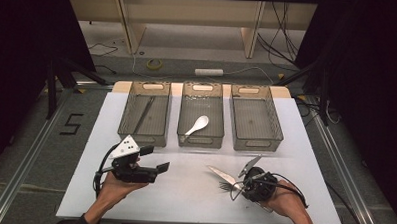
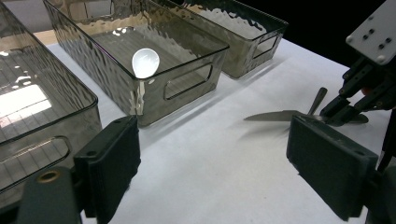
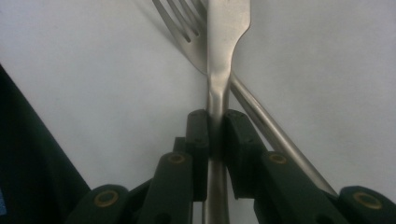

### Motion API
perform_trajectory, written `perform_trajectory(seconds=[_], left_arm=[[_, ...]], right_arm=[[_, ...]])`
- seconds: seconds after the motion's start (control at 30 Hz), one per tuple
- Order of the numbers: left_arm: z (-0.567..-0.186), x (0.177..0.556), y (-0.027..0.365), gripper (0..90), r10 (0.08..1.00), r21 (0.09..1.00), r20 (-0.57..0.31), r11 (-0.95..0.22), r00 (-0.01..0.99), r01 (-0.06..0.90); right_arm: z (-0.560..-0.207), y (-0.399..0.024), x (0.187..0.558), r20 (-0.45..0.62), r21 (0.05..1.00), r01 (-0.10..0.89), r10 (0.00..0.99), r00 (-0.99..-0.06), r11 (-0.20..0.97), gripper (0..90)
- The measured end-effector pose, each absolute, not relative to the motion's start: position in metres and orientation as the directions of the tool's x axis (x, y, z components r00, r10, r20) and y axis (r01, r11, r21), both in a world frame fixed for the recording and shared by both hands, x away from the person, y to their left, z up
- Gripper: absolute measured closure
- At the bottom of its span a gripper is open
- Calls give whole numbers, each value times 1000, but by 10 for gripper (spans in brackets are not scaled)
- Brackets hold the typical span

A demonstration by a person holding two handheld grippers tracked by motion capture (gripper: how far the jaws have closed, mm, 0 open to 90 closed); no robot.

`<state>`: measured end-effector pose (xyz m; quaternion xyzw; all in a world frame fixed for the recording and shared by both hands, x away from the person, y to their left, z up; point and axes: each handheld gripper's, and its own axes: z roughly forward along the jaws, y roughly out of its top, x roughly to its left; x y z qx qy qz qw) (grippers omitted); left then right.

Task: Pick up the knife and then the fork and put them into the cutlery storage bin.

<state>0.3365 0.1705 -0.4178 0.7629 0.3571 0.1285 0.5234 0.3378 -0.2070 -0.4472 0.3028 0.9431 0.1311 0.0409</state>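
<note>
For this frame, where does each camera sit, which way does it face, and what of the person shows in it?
High view: above the person's side, looking forward and down at the white table and three clear bins; both forearms, left gripper and right gripper show.
Left gripper view: on the left gripper, jaws apart, facing the bins and the white spoon.
Right gripper view: on the right gripper, shut on the knife lying over a fork.
Shared: the knife appears in all three.

Three clear bins (image 1: 201,87) are sitting side by side across the far half of the white table (image 1: 183,191), a white spoon (image 1: 197,125) lying in the middle one and a slim dark utensil (image 1: 143,114) resting in the left one.
</note>
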Motion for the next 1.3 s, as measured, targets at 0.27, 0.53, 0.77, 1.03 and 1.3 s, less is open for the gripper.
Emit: perform_trajectory(seconds=[0.27,0.53,0.77,1.03,1.3], left_arm=[[-417,338,175,168,680,899,-197,-163,706,407],[-417,338,183,168,688,902,-203,-145,697,406],[-416,337,190,168,692,901,-200,-147,693,407],[-417,337,192,168,699,902,-204,-137,685,408],[-417,336,191,166,698,905,-194,-144,690,401]], right_arm=[[-431,-222,345,60,392,564,591,-804,727,809],[-413,-241,367,110,496,583,619,-778,644,809],[-399,-246,390,118,550,593,649,-752,588,809],[-384,-245,415,115,597,594,676,-728,539,808],[-366,-243,443,115,629,602,707,-698,492,808]])
